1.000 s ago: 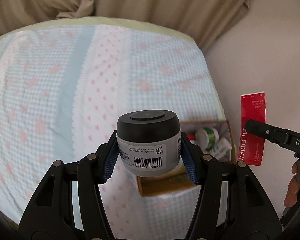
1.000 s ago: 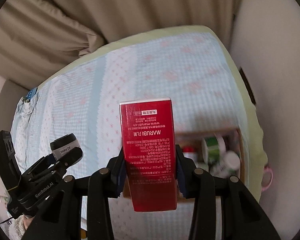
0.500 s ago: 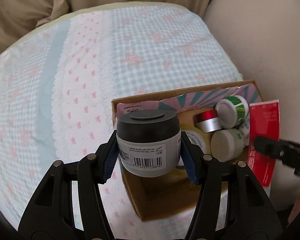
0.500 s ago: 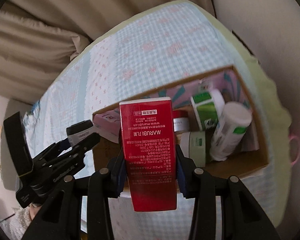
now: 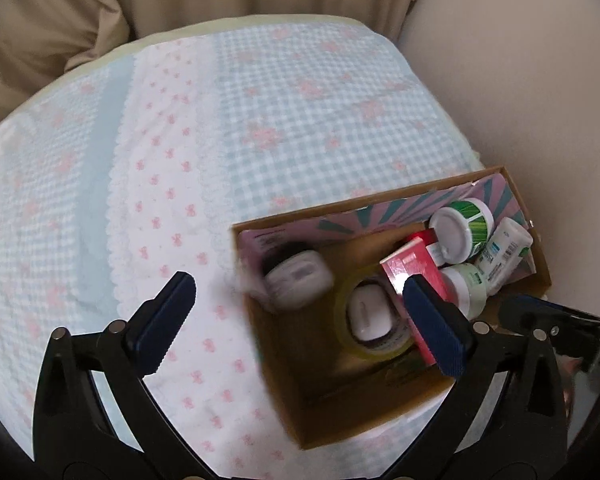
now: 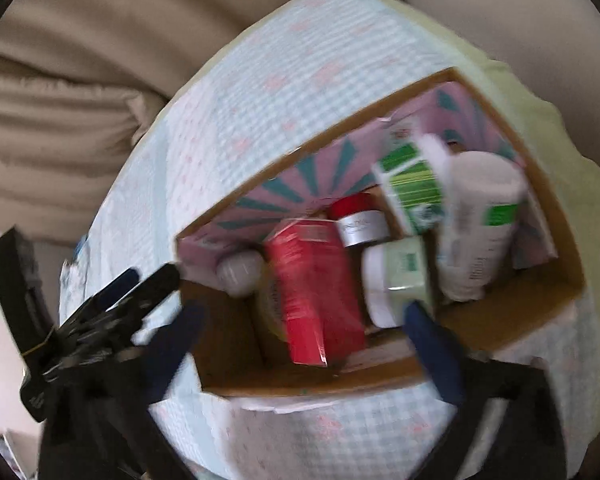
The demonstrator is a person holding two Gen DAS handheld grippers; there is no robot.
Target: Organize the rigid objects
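A brown cardboard box (image 5: 284, 364) sits on the checked bedspread. Inside it lie the grey jar with black lid (image 5: 296, 280), on its side, and the red carton (image 5: 414, 276), leaning. My left gripper (image 5: 304, 320) is open and empty above the box's left end. In the right wrist view the box (image 6: 500, 332) holds the red carton (image 6: 316, 292) and the jar (image 6: 240, 272). My right gripper (image 6: 304, 340) is open and empty above the box's near wall. The left gripper also shows in the right wrist view (image 6: 112, 304).
The box also holds a roll of yellow tape (image 5: 370, 320), a green-striped tub (image 5: 462, 228), a white bottle (image 6: 476, 224), a pale green jar (image 6: 400, 280) and a red-capped silver jar (image 6: 360, 220). A beige wall (image 5: 520, 80) stands right of the bed; cushions (image 5: 40, 28) lie behind.
Both grippers have opened. The grey jar and the red carton have dropped from them into the box. Both views have moved closer over the box.
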